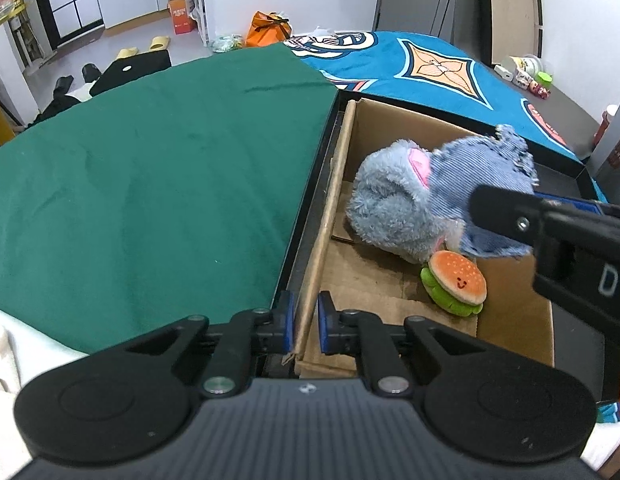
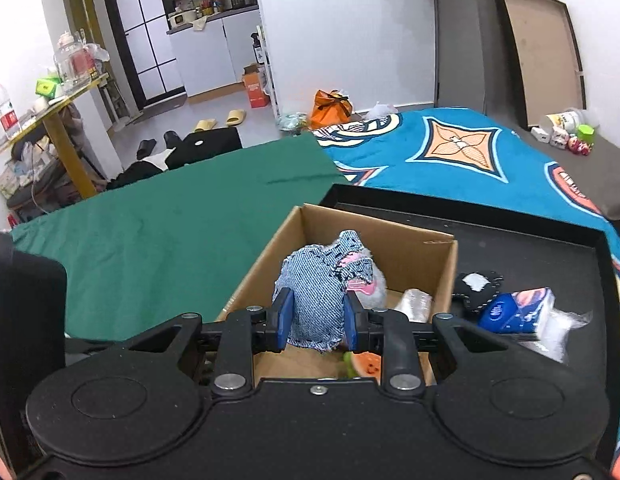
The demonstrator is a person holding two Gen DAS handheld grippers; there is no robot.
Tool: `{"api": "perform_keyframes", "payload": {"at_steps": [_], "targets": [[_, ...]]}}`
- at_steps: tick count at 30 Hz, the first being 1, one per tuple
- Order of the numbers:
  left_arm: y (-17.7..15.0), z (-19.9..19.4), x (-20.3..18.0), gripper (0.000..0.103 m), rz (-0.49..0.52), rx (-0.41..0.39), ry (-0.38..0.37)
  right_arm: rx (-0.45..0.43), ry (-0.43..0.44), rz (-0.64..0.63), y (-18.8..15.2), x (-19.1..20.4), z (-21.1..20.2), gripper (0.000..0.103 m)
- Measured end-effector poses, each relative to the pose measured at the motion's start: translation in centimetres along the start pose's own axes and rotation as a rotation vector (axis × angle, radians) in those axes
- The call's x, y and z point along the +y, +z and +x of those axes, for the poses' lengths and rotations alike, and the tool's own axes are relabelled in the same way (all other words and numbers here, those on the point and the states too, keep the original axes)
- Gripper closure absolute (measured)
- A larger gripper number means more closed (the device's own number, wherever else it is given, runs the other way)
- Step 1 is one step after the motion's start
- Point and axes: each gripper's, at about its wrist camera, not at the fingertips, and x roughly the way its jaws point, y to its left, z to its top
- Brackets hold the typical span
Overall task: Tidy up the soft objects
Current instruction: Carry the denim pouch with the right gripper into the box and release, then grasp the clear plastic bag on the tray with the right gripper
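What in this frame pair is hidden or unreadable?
- Burger toy, right wrist view: mostly behind the right gripper body.
- Denim toy, left wrist view: blurred, lower end behind the right gripper.
- Black lettering, left wrist view: cut off at right edge.
- Cardboard box near corner, left wrist view: behind left gripper.

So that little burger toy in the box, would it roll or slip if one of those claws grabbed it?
The burger toy looks like stitched plush, so it would probably squash rather than slip. It leans on its edge against the grey plush, so a nudge may tip it flat. It seems light for its size.
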Motion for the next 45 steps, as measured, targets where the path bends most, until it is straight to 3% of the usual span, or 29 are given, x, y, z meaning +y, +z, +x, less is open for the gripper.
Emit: {"api": "perform_keyframes", "payload": {"at_steps": [3, 5, 7, 23, 30, 36, 45], "targets": [[0.0, 0.0, 0.3, 0.092, -0.018, 0.003, -0.015, -0.003, 0.025, 0.014, 0.3, 0.2, 0.2, 0.075], [0.0, -0.1, 0.4, 0.092, -0.022, 0.002, -0.021, 0.003, 0.045, 0.026, 0.3, 0.2, 0.4, 0.067], [-0.1, -0.2, 0.4, 0.092, -0.021, 0.001, -0.019, 0.009, 0.048, 0.053, 0.1, -0.3, 0.4, 0.046], [0.0, -0.5, -0.2, 0.088, 0.011, -0.003, 0.033, 0.067, -0.036, 0.126, -2.2, -6.5, -1.4, 0.046], [-0.1, -0.6, -0.6, 0.086, 0.038, -0.003, 0.061, 0.066, -0.056, 0.114, -2.4, -8.6, -2.0, 0.039], [-0.2, -0.9, -1.2, 0.073, 0.065, -0.017, 0.106, 0.054, -0.072, 0.092, -2.3, -10.5, -2.6, 0.031], [-0.2, -1.1, -2.3, 0.057, 0.108, -0.035, 0.168, 0.046, -0.071, 0.085, -2.3, -13.7, -2.7, 0.029]]}}
